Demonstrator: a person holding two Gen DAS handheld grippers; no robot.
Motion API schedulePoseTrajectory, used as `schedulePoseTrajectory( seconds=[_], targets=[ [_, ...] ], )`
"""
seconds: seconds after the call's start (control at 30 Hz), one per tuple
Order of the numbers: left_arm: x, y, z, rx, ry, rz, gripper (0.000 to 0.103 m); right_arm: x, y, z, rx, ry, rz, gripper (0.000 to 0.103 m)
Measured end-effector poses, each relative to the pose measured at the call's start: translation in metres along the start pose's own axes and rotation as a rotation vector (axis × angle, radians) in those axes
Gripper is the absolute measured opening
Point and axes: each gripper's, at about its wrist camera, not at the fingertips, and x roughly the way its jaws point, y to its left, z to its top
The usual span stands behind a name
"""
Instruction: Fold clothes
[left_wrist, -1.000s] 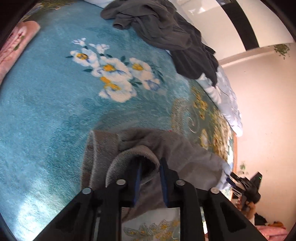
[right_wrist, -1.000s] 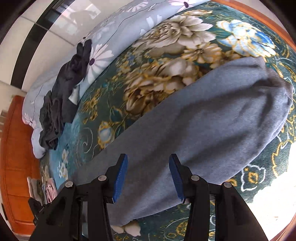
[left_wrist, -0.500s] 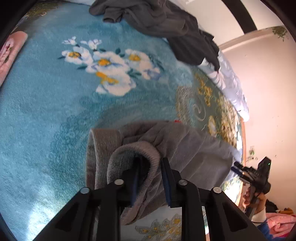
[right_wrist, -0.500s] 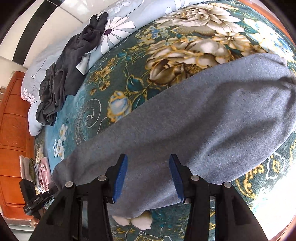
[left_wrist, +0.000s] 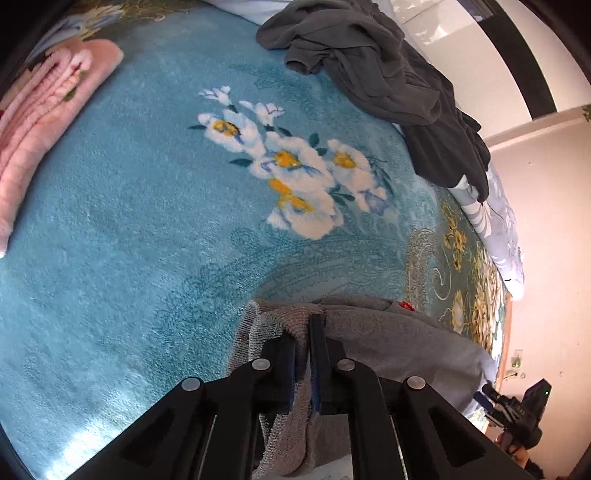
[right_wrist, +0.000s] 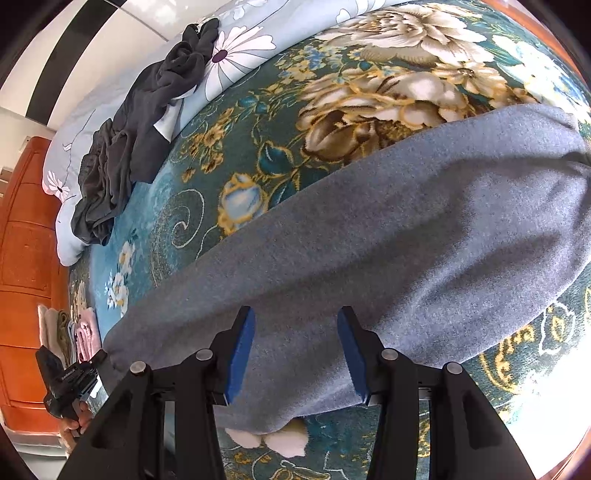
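A grey sweater-like garment (right_wrist: 406, 236) lies stretched across the floral blanket. In the left wrist view its ribbed hem (left_wrist: 273, 325) is bunched between my fingers. My left gripper (left_wrist: 304, 332) is shut on that hem at the garment's end. My right gripper (right_wrist: 295, 332) is open just above the middle of the grey garment, with nothing between its blue pads. The left gripper also shows far off in the right wrist view (right_wrist: 70, 376).
A heap of dark grey clothes (left_wrist: 388, 81) lies at the far edge of the bed, also seen in the right wrist view (right_wrist: 140, 140). Folded pink towels (left_wrist: 40, 122) sit at the left. A wooden headboard (right_wrist: 26, 266) and pale wall (left_wrist: 546, 229) border the bed.
My left gripper has closed tighter on the ribbed hem and swung back towards the pink towels. My right gripper stays open over the grey garment, with the view shifted slightly.
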Motion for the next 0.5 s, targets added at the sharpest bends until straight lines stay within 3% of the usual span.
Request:
schedulePoseTrajectory(
  seconds=[0.13,0.17,0.3,0.37,0.47,0.5],
  targets=[
    [-0.003,0.019,0.0,-0.116,0.006,-0.09,0.012,0.003,0.003,-0.006,-0.003,0.014,0.029,0.048],
    [-0.008,0.019,-0.003,-0.128,0.001,-0.105,0.018,0.004,0.004,-0.008,-0.007,0.017,0.036,0.048],
    [-0.04,0.012,-0.021,-0.144,-0.081,-0.035,0.059,0.007,0.004,-0.013,-0.029,0.024,0.033,0.048],
    [-0.052,0.008,-0.035,-0.173,-0.12,-0.004,0.066,0.006,0.001,-0.014,-0.026,0.019,0.023,0.048],
    [-0.044,0.001,-0.048,-0.152,-0.098,0.071,0.067,-0.002,-0.015,-0.012,0.022,-0.017,0.042,0.048],
    [-0.037,-0.001,-0.049,-0.135,-0.076,0.13,0.067,-0.008,-0.024,-0.01,0.039,-0.039,0.046,0.048]
  ],
)
